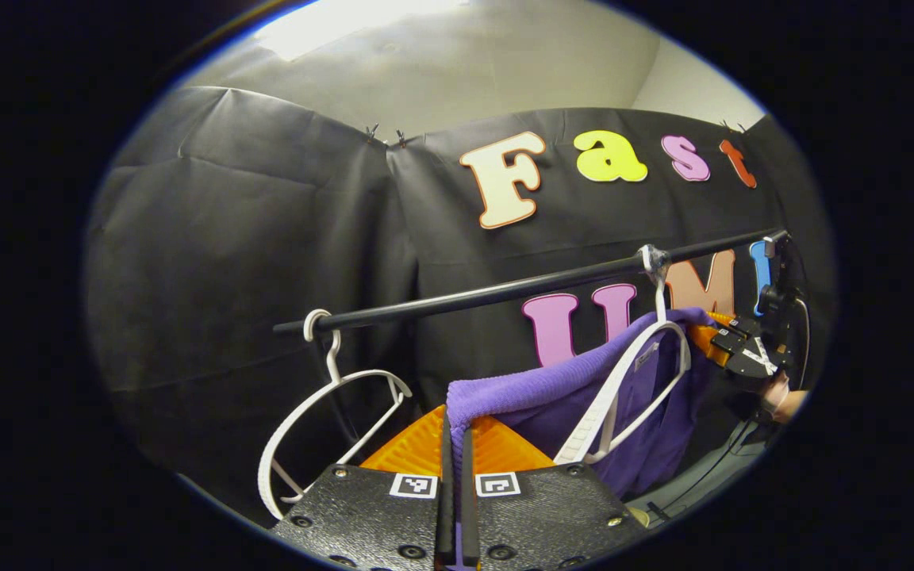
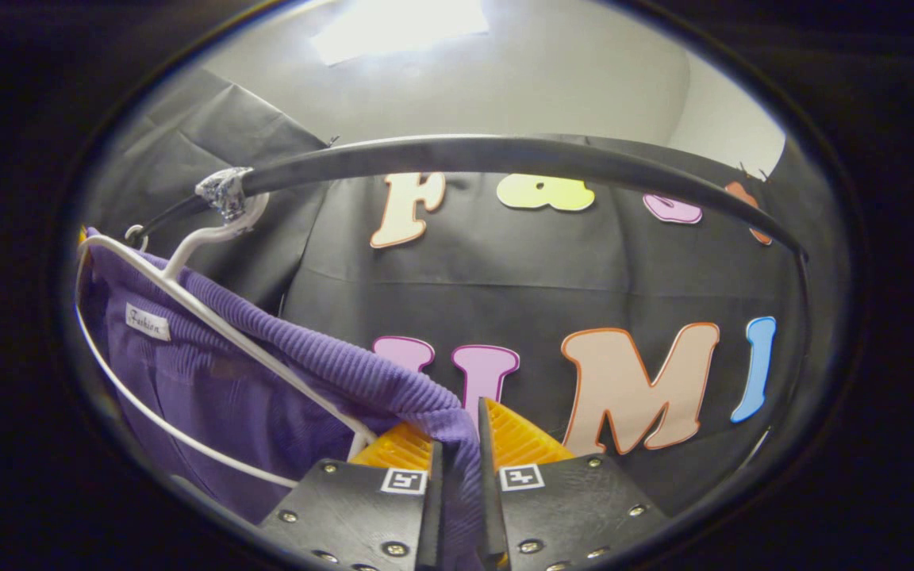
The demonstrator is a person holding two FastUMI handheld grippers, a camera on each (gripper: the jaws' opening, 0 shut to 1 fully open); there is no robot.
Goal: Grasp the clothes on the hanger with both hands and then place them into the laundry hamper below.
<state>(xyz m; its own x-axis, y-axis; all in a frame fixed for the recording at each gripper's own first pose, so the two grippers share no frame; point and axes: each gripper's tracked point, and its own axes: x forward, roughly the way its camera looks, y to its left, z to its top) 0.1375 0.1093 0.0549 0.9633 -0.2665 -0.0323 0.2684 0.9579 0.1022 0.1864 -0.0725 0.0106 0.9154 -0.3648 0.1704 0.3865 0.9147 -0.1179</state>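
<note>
The purple knit garment hangs on a white hanger hooked over the black rail, its shoulder line running roughly along the rail between the two grippers. The left gripper is nipped tight on one shoulder end, the right gripper on the other (both pairs of fingers nearly together with fabric between). An empty white hanger hangs just beside; the lift, I judge, must go up and off the hanger.

A ceiling light is blowing out white at the top of both views, the rail is bowing under fisheye distortion, and focus is staying fairly sharp.
</note>
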